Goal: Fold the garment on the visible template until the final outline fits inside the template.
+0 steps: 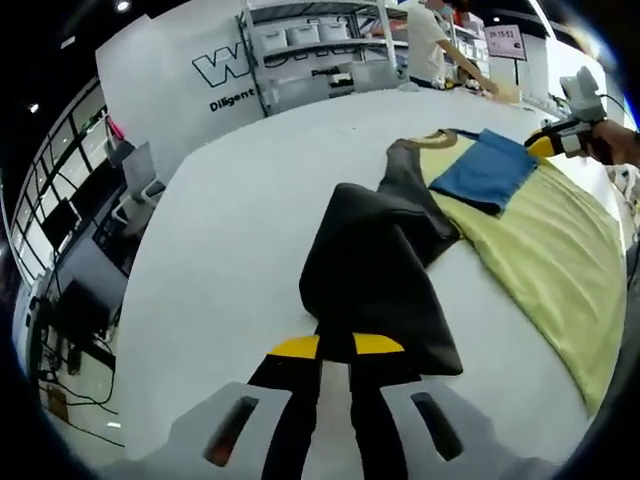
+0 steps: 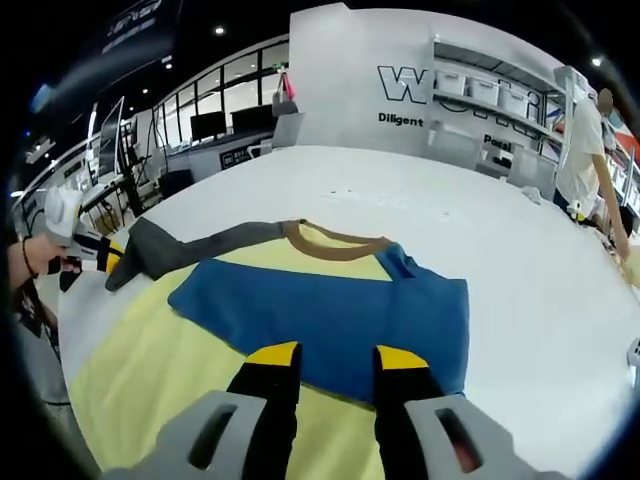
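White worktop [image 2: 520, 270] in an open hall; far shelving [image 2: 500, 85] carries grey bins, contents not discernible. The garment [image 2: 300, 330] lies flat on the worktop: yellow body, brown collar, blue sleeve folded across, dark grey sleeve [image 1: 385, 270] lifted. Left tongs [image 1: 336, 346] pinch that grey sleeve. Right tongs [image 2: 336, 356] spread above the blue fold.

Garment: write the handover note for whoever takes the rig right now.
Left gripper: shut on the grey sleeve, which is pulled out sideways from the yellow body.
Right gripper: open, over the blue sleeve.
Done: blue sleeve folded across the body on the white table.
Left: fold the grey sleeve in, then the body. I can't make out the template outline, so check the fit.
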